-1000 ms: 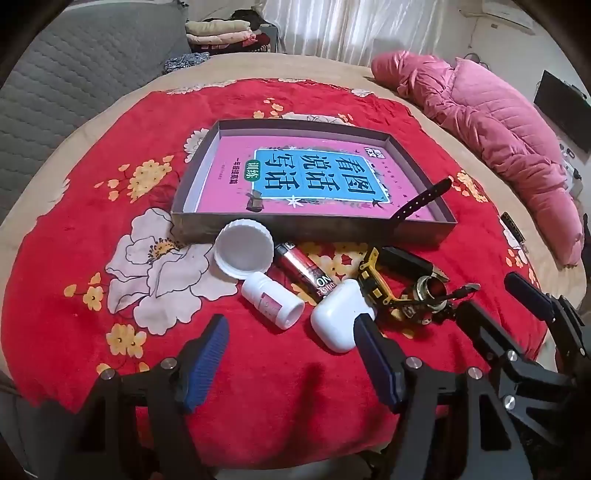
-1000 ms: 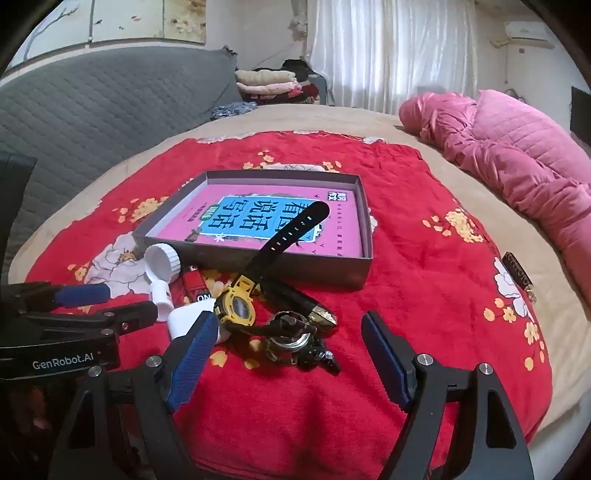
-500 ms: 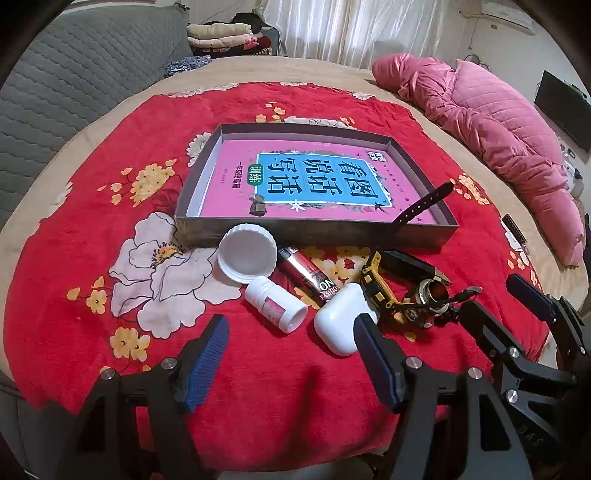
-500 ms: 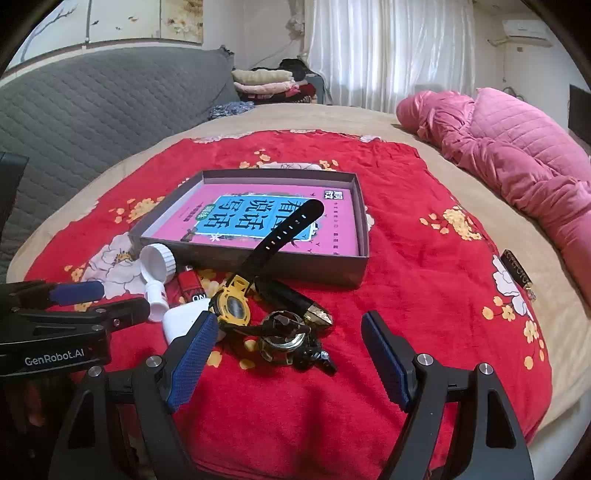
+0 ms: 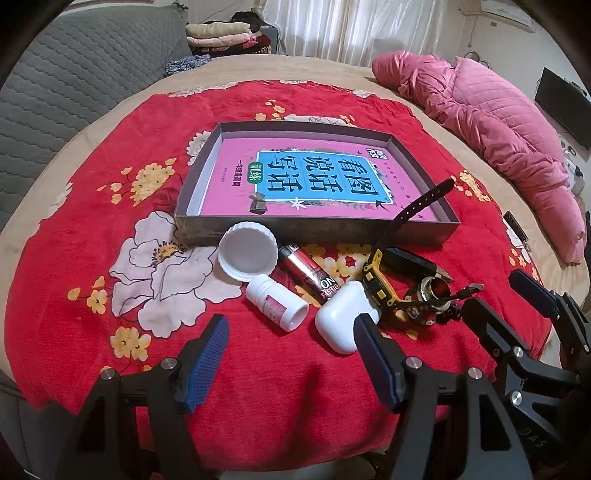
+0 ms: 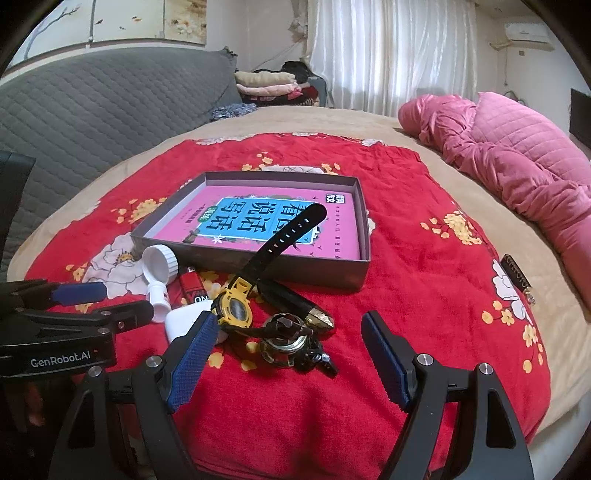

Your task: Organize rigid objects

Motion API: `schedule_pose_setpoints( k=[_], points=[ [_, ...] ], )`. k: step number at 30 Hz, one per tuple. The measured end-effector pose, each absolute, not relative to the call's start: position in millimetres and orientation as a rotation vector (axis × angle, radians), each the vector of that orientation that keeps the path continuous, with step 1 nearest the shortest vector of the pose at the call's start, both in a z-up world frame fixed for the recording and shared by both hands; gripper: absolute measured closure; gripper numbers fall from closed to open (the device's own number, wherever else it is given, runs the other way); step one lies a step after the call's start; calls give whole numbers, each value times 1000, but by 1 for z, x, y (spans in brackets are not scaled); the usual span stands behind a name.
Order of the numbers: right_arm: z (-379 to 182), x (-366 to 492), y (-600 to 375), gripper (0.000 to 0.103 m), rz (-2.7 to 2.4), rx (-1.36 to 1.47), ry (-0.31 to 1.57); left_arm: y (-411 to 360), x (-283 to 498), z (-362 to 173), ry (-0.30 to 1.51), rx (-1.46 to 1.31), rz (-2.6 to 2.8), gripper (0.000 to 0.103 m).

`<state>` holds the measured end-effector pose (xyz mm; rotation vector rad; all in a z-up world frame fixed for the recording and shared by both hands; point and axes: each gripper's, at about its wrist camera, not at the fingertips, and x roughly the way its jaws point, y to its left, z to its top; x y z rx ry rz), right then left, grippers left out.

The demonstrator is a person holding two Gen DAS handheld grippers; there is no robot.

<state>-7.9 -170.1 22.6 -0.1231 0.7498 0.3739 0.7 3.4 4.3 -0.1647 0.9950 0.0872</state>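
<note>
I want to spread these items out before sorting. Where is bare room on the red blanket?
Free: the red blanket right of the grey box, and the flower patch left of the white cap. Crowded: in front of the box, from the cap to the yellow watch.

Bed [image 6: 413, 147] with beige sheet, red floral blanket [image 6: 424, 280] on top. Grey quilted headboard [image 6: 92, 110] on left. Pink quilt [image 6: 517, 155] bunched far right. White curtains [image 6: 391, 55] at far wall, daylight through them. Folded clothes [image 6: 266, 86] stacked far centre. AC unit [image 6: 526, 33] top right.
</note>
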Motion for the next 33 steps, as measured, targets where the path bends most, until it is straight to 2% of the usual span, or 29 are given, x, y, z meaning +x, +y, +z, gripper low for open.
schedule_pose_setpoints(
  k=[33],
  points=[
    [26, -6, -176, 22, 357, -121, 740, 10, 0, -4, 1013, -179, 106, 34]
  ],
)
